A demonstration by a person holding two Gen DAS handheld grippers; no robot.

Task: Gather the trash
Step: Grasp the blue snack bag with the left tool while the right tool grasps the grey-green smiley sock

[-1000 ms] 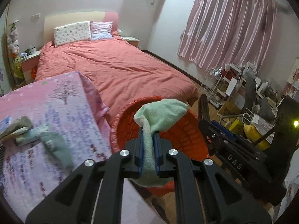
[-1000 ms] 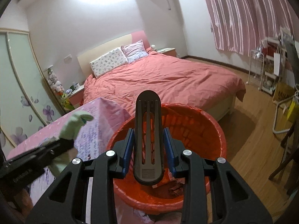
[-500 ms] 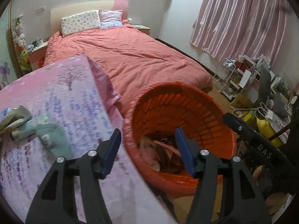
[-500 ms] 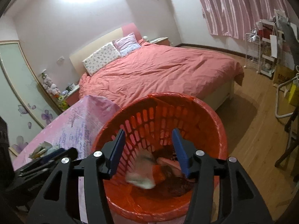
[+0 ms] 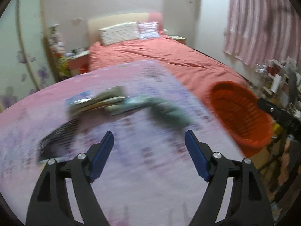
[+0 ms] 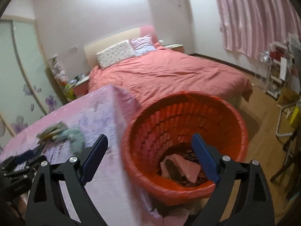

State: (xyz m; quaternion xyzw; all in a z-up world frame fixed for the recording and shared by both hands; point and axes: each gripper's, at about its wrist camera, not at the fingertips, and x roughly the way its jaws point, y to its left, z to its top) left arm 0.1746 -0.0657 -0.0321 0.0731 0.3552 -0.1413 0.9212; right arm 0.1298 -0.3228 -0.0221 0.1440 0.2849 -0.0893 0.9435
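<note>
An orange-red basket [image 6: 184,131] stands beside the pink-clothed table [image 6: 105,169] and holds pink and dark scraps [image 6: 180,167]. It also shows in the left wrist view [image 5: 239,113]. My left gripper [image 5: 149,150] is open and empty above the table [image 5: 131,179], short of a blurred green cloth [image 5: 169,111], a pale wrapper [image 5: 131,103] and flat packets [image 5: 97,101]. A black comb-like thing [image 5: 56,141] lies at the left. My right gripper [image 6: 149,156] is open and empty over the basket's near rim. The green cloth [image 6: 75,137] shows at its left.
A bed with a coral quilt [image 6: 165,73] lies behind the table and basket. Pink curtains [image 6: 254,18] hang at the right. A cluttered rack and chair [image 6: 280,75] stand on the wooden floor at the right. A nightstand [image 5: 77,60] stands left of the bed.
My left gripper let the green cloth go into the basket, opened and swung left over the table. My right gripper let go of the black flat piece, opened and shifted left.
</note>
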